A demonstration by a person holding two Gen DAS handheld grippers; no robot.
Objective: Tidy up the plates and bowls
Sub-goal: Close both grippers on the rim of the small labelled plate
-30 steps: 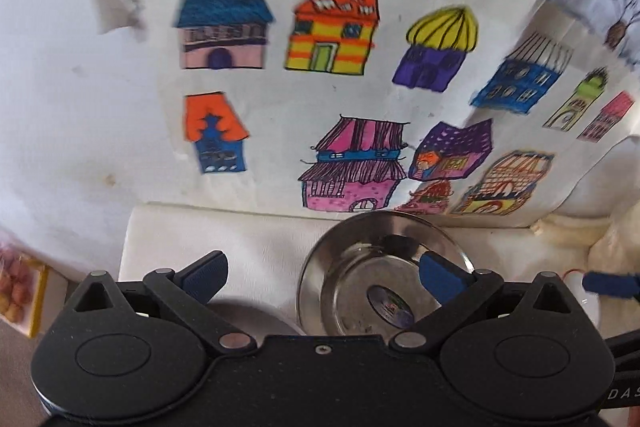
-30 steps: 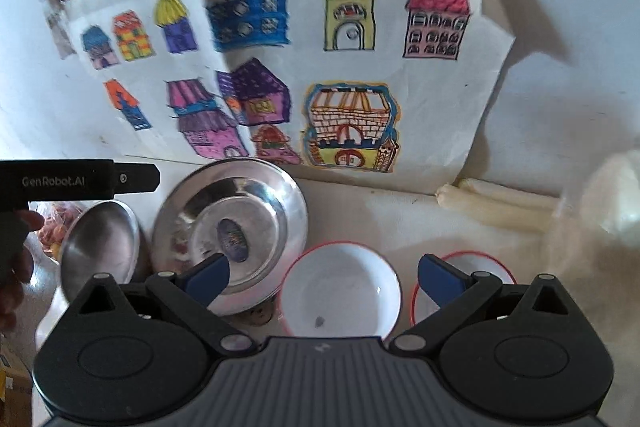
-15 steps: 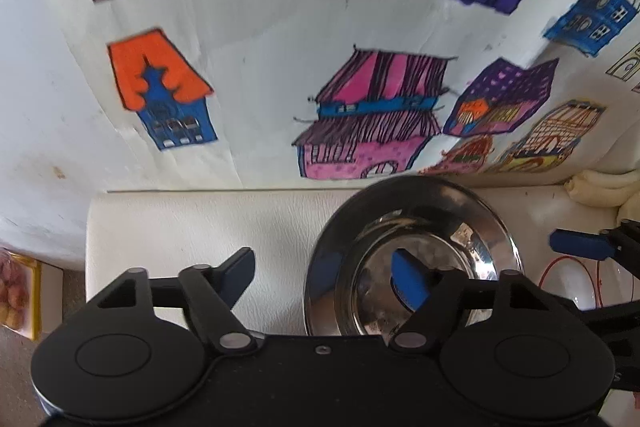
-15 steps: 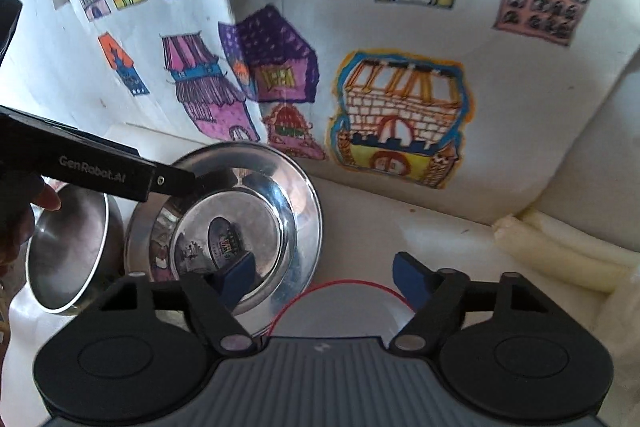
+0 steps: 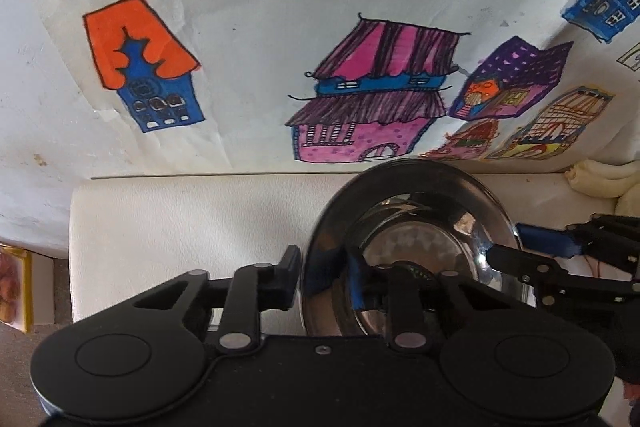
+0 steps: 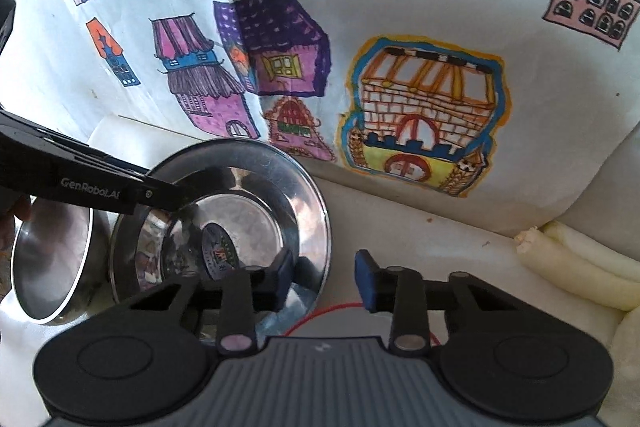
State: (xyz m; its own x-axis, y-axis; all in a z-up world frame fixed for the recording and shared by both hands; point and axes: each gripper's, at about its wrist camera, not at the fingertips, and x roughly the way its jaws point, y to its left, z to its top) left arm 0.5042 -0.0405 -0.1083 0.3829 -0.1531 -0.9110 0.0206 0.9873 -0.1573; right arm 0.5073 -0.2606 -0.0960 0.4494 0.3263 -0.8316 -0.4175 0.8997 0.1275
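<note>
Closing both grippers: left gripper [image 5: 326, 277] w/ jaws straddling the steel plate [image 5: 412, 223] rim on the white desk [image 5: 180, 227], right gripper [image 6: 322, 277] narrowed over red-rimmed bowl [image 6: 340, 311], contact unclear; steel's stiff, light, slick, so pinch rim.

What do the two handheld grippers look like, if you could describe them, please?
Both are matte black linkage grippers with silver pivot pins and blue pads. The left gripper has a smooth black body and white GenRobot.AI lettering along its side. The right gripper has a ribbed grey body.
</note>
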